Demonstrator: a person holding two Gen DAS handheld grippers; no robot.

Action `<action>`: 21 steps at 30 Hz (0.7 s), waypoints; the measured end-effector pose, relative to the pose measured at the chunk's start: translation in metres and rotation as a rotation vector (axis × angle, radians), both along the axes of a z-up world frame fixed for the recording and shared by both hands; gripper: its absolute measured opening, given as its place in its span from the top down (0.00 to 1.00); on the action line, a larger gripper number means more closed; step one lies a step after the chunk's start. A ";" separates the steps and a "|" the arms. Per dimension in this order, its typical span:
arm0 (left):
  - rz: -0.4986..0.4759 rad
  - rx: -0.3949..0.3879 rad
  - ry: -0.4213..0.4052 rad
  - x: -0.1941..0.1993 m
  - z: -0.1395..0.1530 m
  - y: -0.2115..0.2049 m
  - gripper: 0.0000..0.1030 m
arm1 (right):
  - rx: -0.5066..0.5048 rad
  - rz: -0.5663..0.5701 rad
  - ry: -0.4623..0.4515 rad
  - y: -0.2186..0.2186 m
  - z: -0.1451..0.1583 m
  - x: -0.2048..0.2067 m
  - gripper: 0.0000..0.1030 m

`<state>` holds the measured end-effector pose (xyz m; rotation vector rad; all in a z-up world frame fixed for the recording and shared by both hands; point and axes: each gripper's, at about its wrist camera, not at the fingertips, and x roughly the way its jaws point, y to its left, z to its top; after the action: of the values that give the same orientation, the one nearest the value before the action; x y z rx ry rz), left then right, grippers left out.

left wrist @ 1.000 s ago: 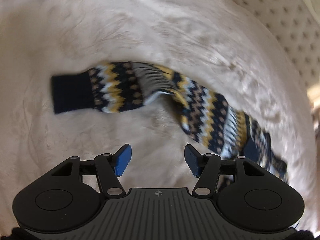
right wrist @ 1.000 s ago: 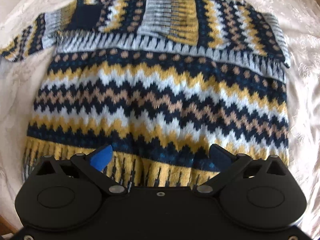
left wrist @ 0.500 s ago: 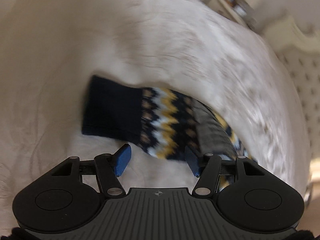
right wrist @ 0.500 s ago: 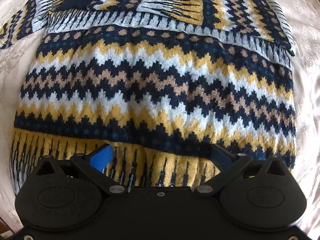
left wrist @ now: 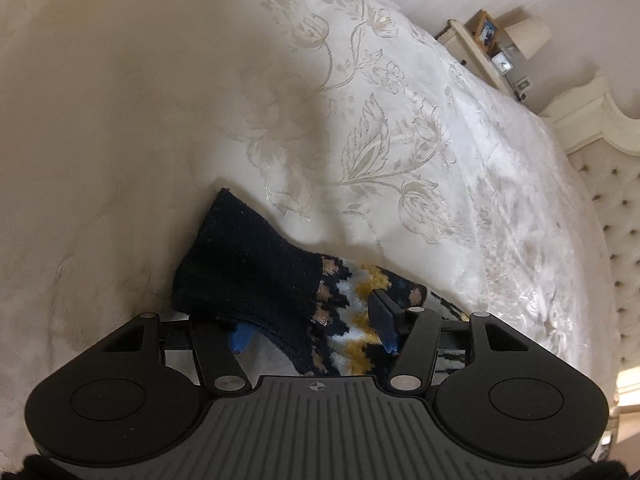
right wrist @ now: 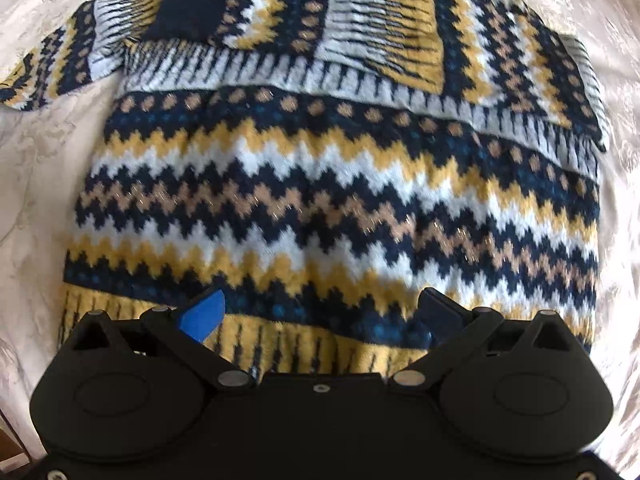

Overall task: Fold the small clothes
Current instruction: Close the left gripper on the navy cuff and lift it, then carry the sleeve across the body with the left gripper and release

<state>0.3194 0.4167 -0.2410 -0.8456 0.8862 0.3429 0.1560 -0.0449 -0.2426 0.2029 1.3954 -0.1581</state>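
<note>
Only one sweater (right wrist: 336, 168) is on the bed, a knit in navy, yellow, white and tan zigzags, spread flat on the cream flowered bedspread (left wrist: 360, 128). Two claws are at work. The right claw (right wrist: 320, 312) hangs over the sweater's yellow-striped hem with its two fingers wide apart, one blue pad (right wrist: 202, 314) to its left and a dark one to its right, gripping nothing; the body of the sweater stretches ahead of it, and one sleeve is folded across the chest at the far side, its navy cuff lying far ahead to the left.

The left claw (left wrist: 314, 326) has its fingers apart too, with the other sleeve (left wrist: 280, 288) lying between them. That sleeve's navy cuff drapes over the left blue pad (left wrist: 240, 336) and hides most of it, so I cannot tell whether the pads touch the knit. The rest of that sleeve is cut off behind the claw's right finger. Far ahead to the right stand one lamp (left wrist: 526, 36), one small clock and one framed picture on a nightstand, all tiny and hard to make out, next to a tufted headboard (left wrist: 612, 216).
</note>
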 end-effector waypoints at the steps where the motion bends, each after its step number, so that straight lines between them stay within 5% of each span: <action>1: -0.001 0.004 0.002 0.000 0.000 -0.001 0.46 | 0.002 0.002 -0.003 0.001 0.001 0.002 0.01; 3: 0.003 0.006 0.008 -0.002 0.000 -0.002 0.49 | 0.010 0.001 -0.012 0.002 0.004 0.006 0.01; 7: -0.002 0.027 0.014 -0.002 0.008 0.000 0.90 | 0.021 0.011 -0.025 0.005 0.011 0.014 0.01; 14: -0.058 0.170 -0.102 0.001 0.066 -0.008 0.94 | 0.051 0.009 -0.070 0.004 0.022 0.012 0.01; 21: -0.257 0.315 -0.257 0.010 0.151 -0.065 0.94 | 0.086 -0.038 -0.124 -0.016 0.028 -0.006 0.01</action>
<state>0.3297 0.3519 -0.0904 -0.4643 0.6682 0.1387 0.1497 -0.0607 -0.2150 0.3060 1.2762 -0.1149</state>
